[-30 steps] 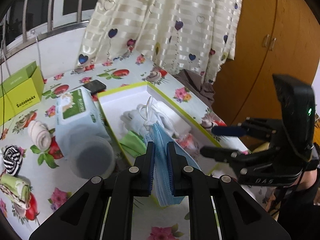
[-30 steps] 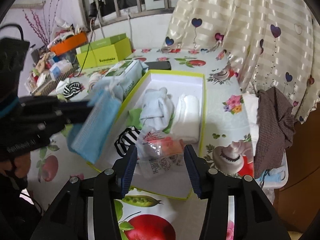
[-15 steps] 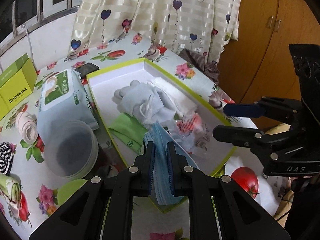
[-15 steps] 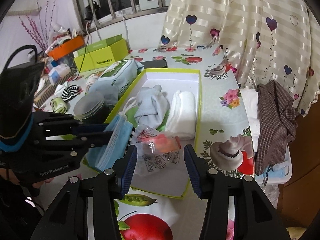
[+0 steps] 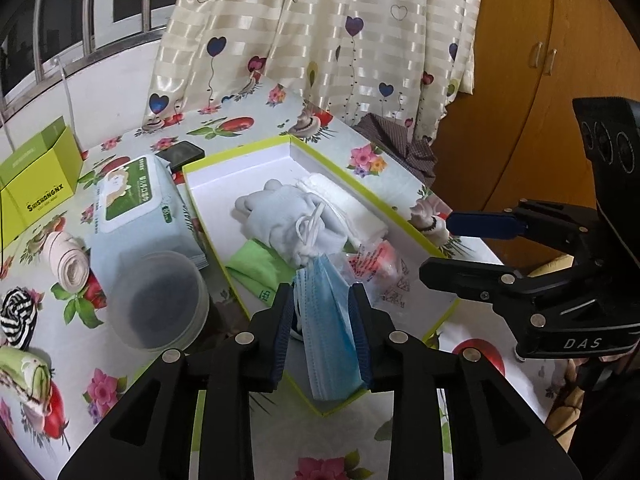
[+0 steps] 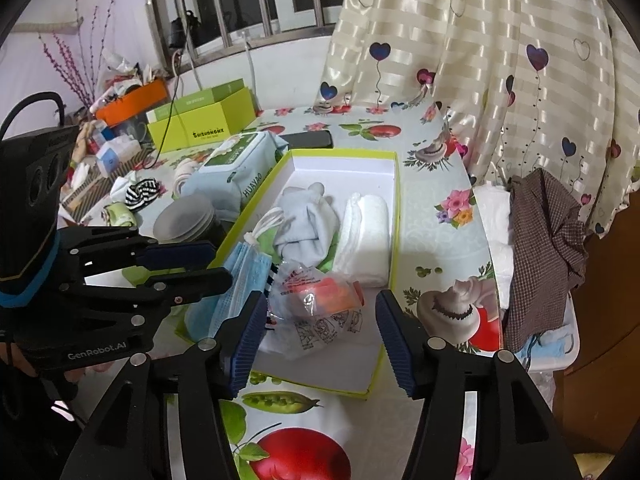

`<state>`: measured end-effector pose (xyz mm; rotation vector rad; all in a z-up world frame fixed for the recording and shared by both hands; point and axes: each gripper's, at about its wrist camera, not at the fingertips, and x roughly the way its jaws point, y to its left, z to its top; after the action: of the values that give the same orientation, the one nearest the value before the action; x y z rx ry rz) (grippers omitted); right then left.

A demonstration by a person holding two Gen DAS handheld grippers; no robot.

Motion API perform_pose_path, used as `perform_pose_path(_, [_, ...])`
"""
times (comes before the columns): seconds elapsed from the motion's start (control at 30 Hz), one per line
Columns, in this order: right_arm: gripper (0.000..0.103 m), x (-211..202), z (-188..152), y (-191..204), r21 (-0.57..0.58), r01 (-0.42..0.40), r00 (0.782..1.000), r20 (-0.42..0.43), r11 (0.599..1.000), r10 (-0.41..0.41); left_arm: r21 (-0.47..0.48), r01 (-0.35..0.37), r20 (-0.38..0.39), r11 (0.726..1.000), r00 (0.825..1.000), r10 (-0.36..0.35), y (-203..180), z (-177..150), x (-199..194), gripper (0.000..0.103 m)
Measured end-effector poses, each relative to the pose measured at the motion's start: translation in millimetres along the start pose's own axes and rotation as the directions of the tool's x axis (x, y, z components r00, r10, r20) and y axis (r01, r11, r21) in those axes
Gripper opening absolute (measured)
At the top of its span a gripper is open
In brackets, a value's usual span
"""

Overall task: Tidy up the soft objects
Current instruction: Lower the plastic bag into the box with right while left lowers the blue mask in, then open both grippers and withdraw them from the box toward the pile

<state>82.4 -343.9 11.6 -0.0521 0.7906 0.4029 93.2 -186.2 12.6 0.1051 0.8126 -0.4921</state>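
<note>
Scanning left to right across the floral-print table (image 5: 328,452): rolled green-patterned cloth (image 5: 25,372) at the near left edge, black-and-white striped sock bundle (image 5: 16,316) behind it, beige rolled bandage (image 5: 68,266), clear round plastic tub (image 5: 158,300), pale blue wet-wipes pack with green label (image 5: 140,208).

Next is the white shallow box with lime-green rim (image 5: 236,148). Inside it: green folded cloth (image 5: 256,264), light grey soft garment (image 5: 288,216), white folded towel (image 5: 344,204), clear plastic bag with orange contents (image 6: 316,304).

Left gripper (image 5: 322,312) is over the near corner of the box; jaws have just been opening, now partly apart. Blue pleated face mask (image 5: 328,336) hangs between them, leaning against the right pad, clear gap on the left pad side, so no longer pinched. White ear loops (image 5: 310,228) trail onto the grey garment.

Right gripper (image 6: 322,340) hovers over the near end of the box above the plastic bag; jaws have just been opening, now wide, holding nothing.

Brown checked cloth (image 6: 544,248) lies off the table's right edge.
</note>
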Motion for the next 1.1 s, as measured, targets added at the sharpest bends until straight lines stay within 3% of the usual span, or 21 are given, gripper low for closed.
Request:
perform_pose_path(0.6, [0.069, -21.5, 8.4, 32.5, -0.057, 0.029, 0.999, 0.035, 0.998, -0.027, -0.038, -0.011, 0.084, 0.999, 0.996, 0.014, 5.7, -4.0, -45.9, 0.03])
perform_pose_path(1.1, [0.069, -25.6, 15.5, 60.1, -0.095, 0.013, 0.999, 0.046, 0.995, -0.008, -0.102, -0.048, 0.123, 0.994, 0.991, 0.061, 30.8, -19.6, -75.4, 0.03])
